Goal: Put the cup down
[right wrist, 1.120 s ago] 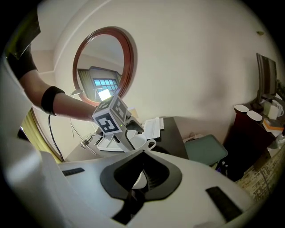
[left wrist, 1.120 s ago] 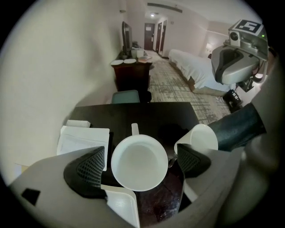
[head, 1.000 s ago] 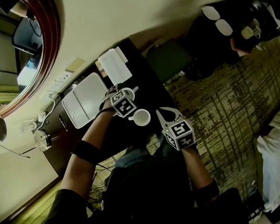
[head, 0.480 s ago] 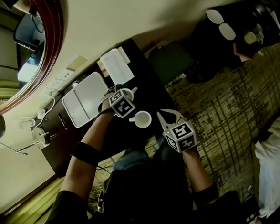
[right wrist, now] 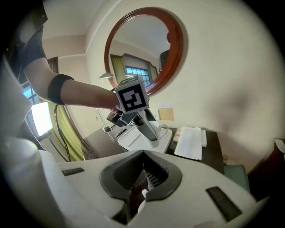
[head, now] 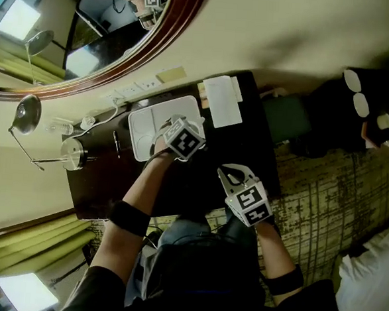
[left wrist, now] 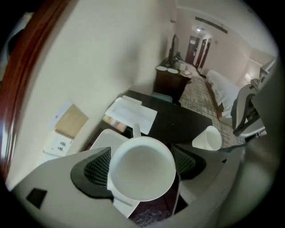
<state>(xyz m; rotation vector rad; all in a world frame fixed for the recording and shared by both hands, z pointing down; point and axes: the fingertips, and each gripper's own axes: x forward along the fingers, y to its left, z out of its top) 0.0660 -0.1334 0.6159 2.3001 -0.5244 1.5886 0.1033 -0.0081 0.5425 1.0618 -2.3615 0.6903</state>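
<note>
Left gripper view: left gripper (left wrist: 141, 164) pinching the white cup (left wrist: 142, 171) by its sides, both ribbed pads (left wrist: 95, 168) against its wall, jaws lately drawn in onto it. Rim turned toward the camera, white inside showing, handle (left wrist: 136, 130) pointing away toward the sheets of paper (left wrist: 132, 115). Held over a corner of the white tray (left wrist: 103, 139) on the dark table (left wrist: 187, 120); resting on the tray or just above it, not decidable.

Head view: cup hidden beneath that gripper's marker cube (head: 184, 139). Shown here alone, the whole layout: tray beside the paper, desk lamp (head: 26, 113) at the table's other end, round mirror (head: 90, 38) on the wall behind, patterned carpet (head: 325, 187) on the floor. Right gripper (head: 233, 177) over the table's near side, apart from the tray.

Right gripper view: own claw pressed together, nothing between the pads. Only view giving the cup from the side: low at the tray, handle to the right, behind the left gripper's fingers.

Markings: black-and-white square codes on both cubes. Print on the white wall card (left wrist: 58, 144) below the tan plate (left wrist: 71, 121) too small to read.
</note>
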